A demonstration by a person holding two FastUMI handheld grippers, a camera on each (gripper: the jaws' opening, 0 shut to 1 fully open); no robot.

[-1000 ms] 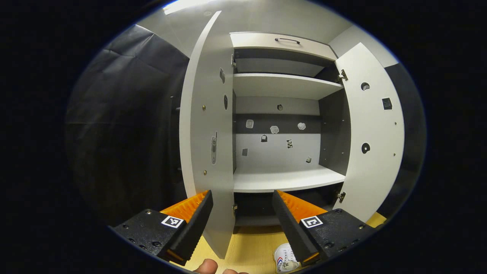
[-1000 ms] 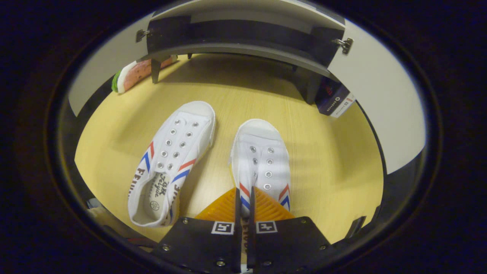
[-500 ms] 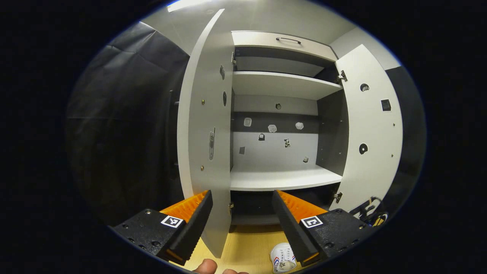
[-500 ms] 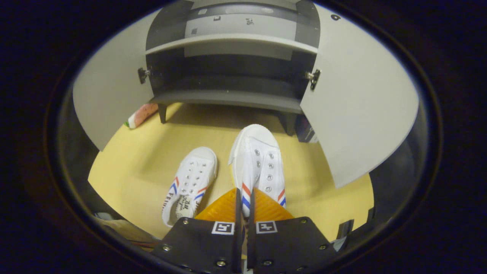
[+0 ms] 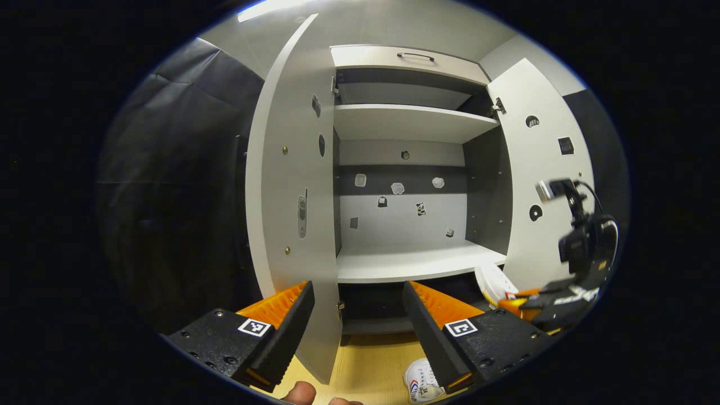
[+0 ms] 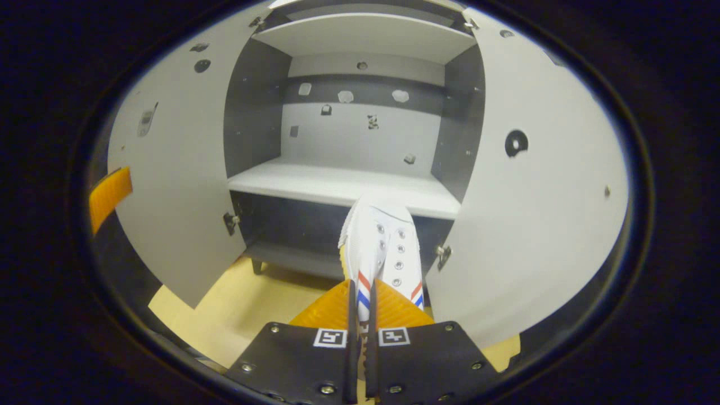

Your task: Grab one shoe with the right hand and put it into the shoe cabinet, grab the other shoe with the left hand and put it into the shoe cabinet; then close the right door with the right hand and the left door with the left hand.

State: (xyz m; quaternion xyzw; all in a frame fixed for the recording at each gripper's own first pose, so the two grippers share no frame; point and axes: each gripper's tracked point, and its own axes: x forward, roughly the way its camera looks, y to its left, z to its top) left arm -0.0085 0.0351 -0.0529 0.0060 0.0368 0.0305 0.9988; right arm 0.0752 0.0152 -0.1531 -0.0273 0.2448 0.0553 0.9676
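My right tool [image 6: 360, 292], clamped on one shoe [image 6: 381, 242], has lifted it off the floor to the cabinet [image 6: 343, 183] shelf edge; placing comes next. My left tool [image 5: 357, 315] waits, fingers apart, above the other shoe [image 5: 419, 382].

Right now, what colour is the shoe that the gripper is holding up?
White, with red and blue stripes on its side; the shoe shows best in the right gripper view.
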